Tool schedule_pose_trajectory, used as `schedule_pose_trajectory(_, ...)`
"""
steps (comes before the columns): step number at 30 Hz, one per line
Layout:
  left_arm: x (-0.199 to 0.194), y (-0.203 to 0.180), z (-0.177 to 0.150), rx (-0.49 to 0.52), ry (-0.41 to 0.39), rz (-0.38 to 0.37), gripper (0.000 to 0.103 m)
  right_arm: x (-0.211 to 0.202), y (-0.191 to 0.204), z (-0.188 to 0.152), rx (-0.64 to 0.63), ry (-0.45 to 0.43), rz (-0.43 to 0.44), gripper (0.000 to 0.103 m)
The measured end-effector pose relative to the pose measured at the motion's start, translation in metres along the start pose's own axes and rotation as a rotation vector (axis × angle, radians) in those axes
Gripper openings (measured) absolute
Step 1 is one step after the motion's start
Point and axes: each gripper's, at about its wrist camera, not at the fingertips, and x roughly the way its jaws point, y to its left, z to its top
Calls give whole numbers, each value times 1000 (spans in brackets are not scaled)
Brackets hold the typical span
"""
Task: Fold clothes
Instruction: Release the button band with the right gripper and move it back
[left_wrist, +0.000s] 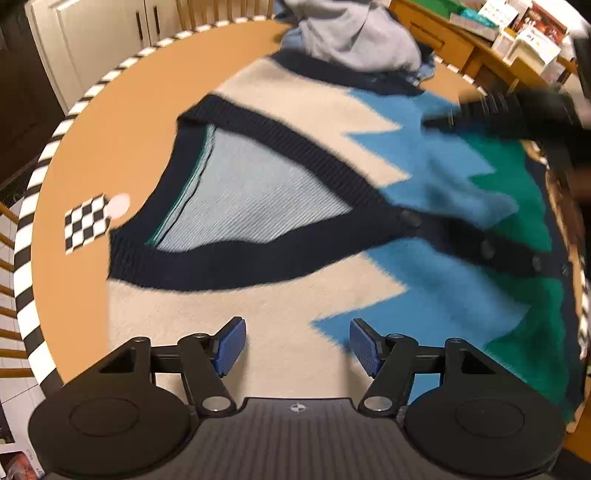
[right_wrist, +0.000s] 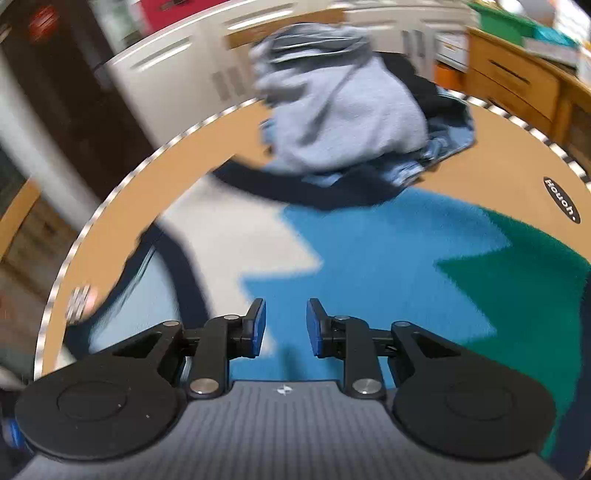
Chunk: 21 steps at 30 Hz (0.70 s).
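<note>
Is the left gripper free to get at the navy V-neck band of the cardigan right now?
Probably yes. The left gripper hangs open and empty over the cream part of the cardigan, and the navy neckband lies flat just ahead with nothing on it. The pile of clothes sits at the table's far side.

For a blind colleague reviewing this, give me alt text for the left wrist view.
A knit cardigan in cream, blue and green with navy trim lies spread flat on a round table. The open left gripper hovers over its cream part, holding nothing; a pile of grey clothes sits behind.
</note>
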Motion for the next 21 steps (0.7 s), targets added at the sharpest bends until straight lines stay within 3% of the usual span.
schedule_pose_trajectory(6,7,21,-10,-24,24,-11,65,71,-6,39,48,45,-109,26)
schedule_pose_trajectory(10,6,25,-12,-37,22,-7,64,100,9,46,-94,62,-170,28)
schedule_pose_trajectory(13,4,28,-10,-45,29,-4,64,99,9,51,-113,94,-159,29)
schedule_pose_trajectory(14,0,32,-10,-58,25,2,64,93,8,51,-91,101,-138,29)
schedule_pose_trajectory(17,-13,46,-14,-70,-3,52,66,48,23,26,-137,84,31,30)
schedule_pose_trajectory(19,-18,53,-17,-78,-2,86,66,13,42,-8,-214,107,165,37)
schedule_pose_trajectory(21,-26,55,-20,-77,-18,80,66,-21,65,-48,-291,162,297,36)
